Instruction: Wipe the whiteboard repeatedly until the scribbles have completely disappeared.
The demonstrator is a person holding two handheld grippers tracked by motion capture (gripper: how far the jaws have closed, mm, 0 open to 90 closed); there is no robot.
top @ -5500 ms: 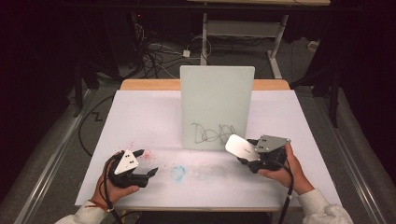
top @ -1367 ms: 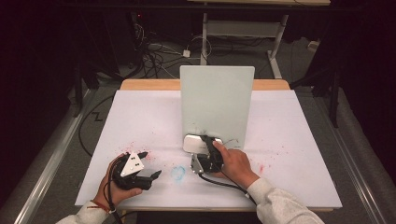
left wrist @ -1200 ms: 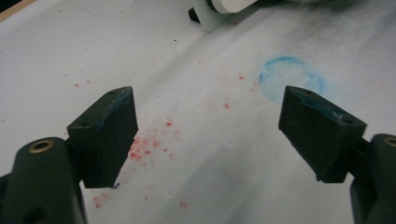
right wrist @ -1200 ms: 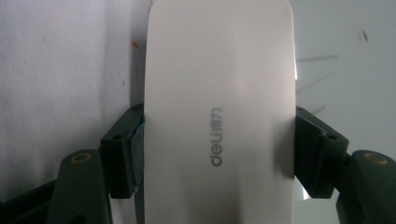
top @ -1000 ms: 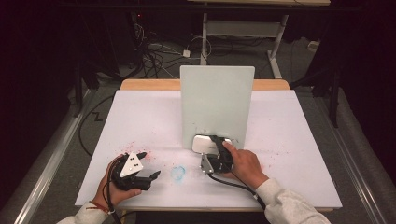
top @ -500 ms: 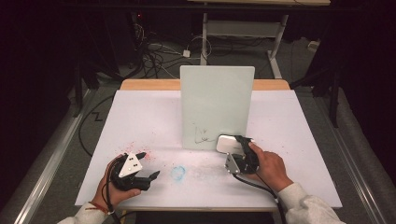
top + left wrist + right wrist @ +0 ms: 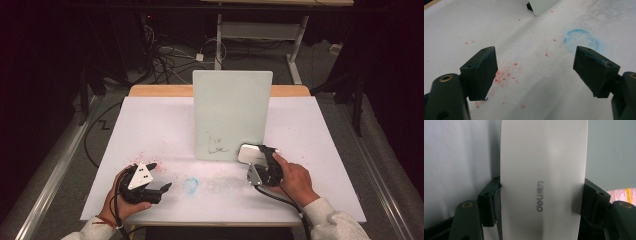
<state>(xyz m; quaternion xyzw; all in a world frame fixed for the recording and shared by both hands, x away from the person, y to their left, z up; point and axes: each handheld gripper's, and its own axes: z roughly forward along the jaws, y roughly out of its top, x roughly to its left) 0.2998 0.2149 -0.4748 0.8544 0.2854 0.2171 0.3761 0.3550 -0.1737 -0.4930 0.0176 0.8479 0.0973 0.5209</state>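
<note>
Wiping the board [image 7: 232,115], that is the job as I read it: the right gripper [image 7: 256,162] clamps a white eraser [image 7: 249,154] by its long sides, jaws snug on both flanks in the right gripper view [image 7: 543,182], so the broad face can press flat against the upright surface. It sits at the board's lower right corner, touching or very nearly so, with a scribble [image 7: 216,144] left just to its left near the bottom edge. Gripping it sideways like that leaves the whole pad free to sweep. The left gripper [image 7: 159,177] rests low on the table [image 7: 150,120], jaws spread wide and holding nothing, parked out of the way beside a blue ring mark [image 7: 191,185] and red specks [image 7: 505,75]. Room looks generous: bare table to the left of the eraser, nothing in the sweep path toward the scribble. My worry is the board's bottom edge and right edge, both close; a push too hard might tip or shove the board back.
</note>
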